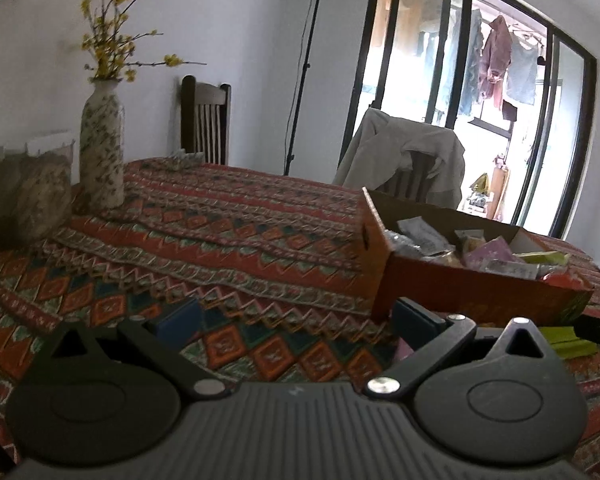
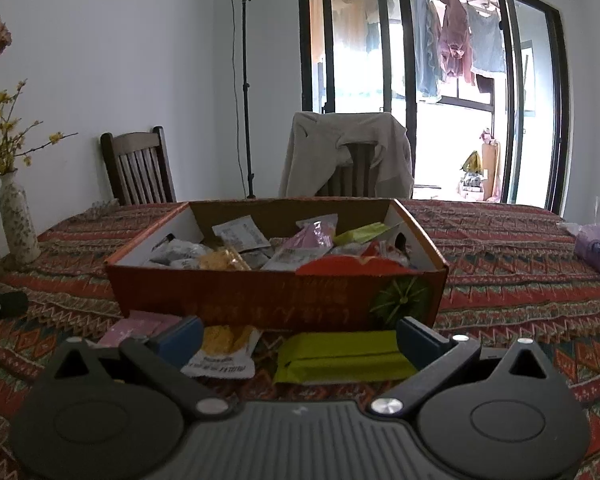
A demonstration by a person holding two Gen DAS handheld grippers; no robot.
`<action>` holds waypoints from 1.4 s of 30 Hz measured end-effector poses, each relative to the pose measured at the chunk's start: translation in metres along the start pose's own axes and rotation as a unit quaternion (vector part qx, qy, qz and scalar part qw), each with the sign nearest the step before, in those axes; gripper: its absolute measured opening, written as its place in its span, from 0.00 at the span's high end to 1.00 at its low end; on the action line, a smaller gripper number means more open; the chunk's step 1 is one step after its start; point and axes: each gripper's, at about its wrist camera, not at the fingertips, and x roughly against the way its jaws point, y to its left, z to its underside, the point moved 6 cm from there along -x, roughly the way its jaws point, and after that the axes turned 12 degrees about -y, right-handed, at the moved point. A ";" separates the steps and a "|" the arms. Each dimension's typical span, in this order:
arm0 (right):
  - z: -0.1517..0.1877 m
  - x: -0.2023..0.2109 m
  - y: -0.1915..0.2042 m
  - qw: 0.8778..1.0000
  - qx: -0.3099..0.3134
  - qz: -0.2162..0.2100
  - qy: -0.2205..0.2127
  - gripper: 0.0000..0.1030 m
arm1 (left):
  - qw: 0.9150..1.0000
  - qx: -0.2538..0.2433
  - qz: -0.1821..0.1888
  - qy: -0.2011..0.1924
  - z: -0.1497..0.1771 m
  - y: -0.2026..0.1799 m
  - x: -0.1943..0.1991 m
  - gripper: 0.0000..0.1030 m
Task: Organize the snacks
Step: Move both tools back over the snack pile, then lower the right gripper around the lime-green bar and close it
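An orange cardboard box (image 2: 228, 300) holding several snack packets stands on the patterned tablecloth; in the left wrist view the box (image 1: 472, 288) is at the right. In front of it lie a green packet (image 2: 340, 356), a yellow-and-white packet (image 2: 224, 350) and a pink packet (image 2: 134, 330). My right gripper (image 2: 300, 338) is open just above these, its blue pads either side of the yellow and green packets, holding nothing. My left gripper (image 1: 300, 318) is open over bare cloth left of the box. The green packet (image 1: 560, 340) shows at its right.
A patterned vase with yellow flowers (image 1: 102, 148) and a jar (image 1: 40, 184) stand at the left of the table. Two chairs (image 2: 138, 168) are behind it, one draped with a beige jacket (image 2: 344, 152). A purple tissue pack (image 2: 598, 248) lies at the right.
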 end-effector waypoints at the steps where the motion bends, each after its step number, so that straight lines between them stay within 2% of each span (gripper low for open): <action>1: 0.001 0.000 0.002 1.000 0.002 -0.001 0.002 0.00 | 1.000 0.002 -0.002 0.002 0.002 0.003 -0.001 0.00; 10: 0.010 -0.010 0.027 0.999 0.029 -0.011 0.018 0.00 | 1.000 0.019 0.003 0.012 0.014 0.016 -0.004 0.00; 18: 0.021 -0.033 -0.007 0.998 0.036 0.039 0.046 0.00 | 0.999 0.038 0.006 0.007 0.016 0.021 -0.004 0.00; 28: 0.031 -0.079 -0.020 0.991 0.052 0.051 0.114 0.00 | 0.998 0.057 0.007 0.007 0.015 0.025 -0.003 0.00; 36: 0.033 -0.088 -0.016 0.987 0.094 0.049 0.121 0.00 | 0.998 0.057 0.003 0.009 0.015 0.025 -0.004 0.00; 39: 0.026 -0.083 -0.019 0.990 0.083 0.047 0.106 0.00 | 0.998 0.058 0.000 0.011 0.016 0.026 -0.004 0.00; 42: 0.016 -0.082 -0.028 0.991 0.061 0.073 0.093 0.00 | 0.998 0.059 0.000 0.014 0.016 0.026 -0.005 0.00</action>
